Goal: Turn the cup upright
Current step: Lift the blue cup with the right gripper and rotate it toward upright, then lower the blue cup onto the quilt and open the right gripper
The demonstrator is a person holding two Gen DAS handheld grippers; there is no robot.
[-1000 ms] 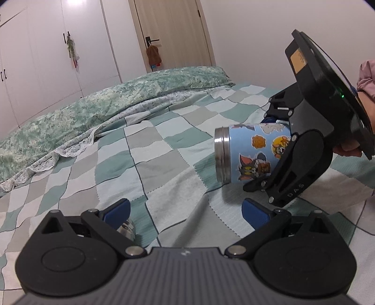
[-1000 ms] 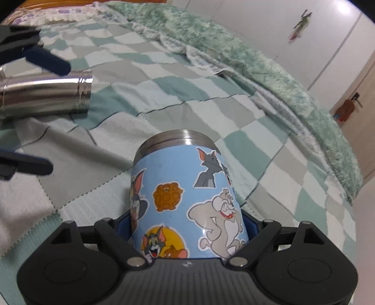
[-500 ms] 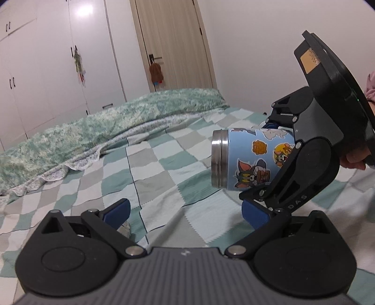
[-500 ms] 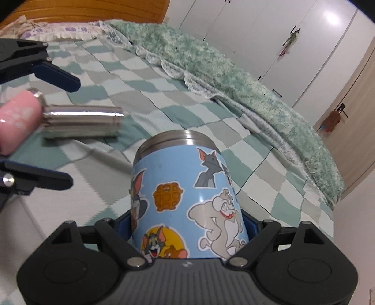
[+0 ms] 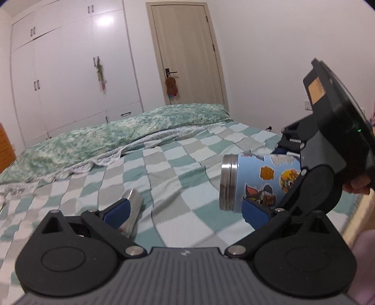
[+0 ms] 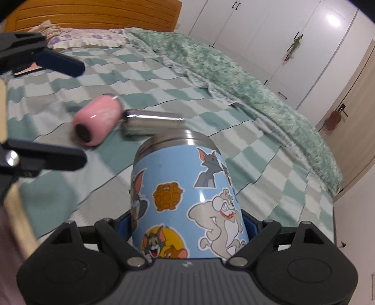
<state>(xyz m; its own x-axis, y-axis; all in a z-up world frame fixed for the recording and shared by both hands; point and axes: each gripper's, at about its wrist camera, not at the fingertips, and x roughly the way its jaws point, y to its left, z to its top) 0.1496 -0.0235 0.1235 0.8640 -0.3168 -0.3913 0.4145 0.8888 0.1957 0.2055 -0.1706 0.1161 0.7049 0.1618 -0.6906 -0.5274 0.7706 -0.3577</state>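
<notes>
My right gripper (image 6: 187, 225) is shut on a blue cartoon-sticker cup (image 6: 185, 199) with a steel rim, held in the air roughly level, rim pointing away. The cup (image 5: 257, 183) and the right gripper (image 5: 323, 183) show at the right of the left wrist view. My left gripper (image 5: 185, 208) is open and empty, raised above the bed; its fingers (image 6: 58, 63) show at the left of the right wrist view. A pink-and-steel bottle (image 6: 110, 119) lies on its side on the bed, its steel end (image 5: 132, 208) behind my left finger.
A checked green, grey and white quilt (image 5: 168, 173) covers the bed. A rumpled green blanket (image 5: 117, 133) lies along its far side. A wooden headboard (image 6: 93, 14) and pillow, white wardrobes (image 5: 70, 82) and a door (image 5: 185, 58) stand beyond.
Both grippers have risen and tilted up from the bed. The right gripper has lifted the cup higher. The pink-and-steel bottle has come into fuller view on the quilt.
</notes>
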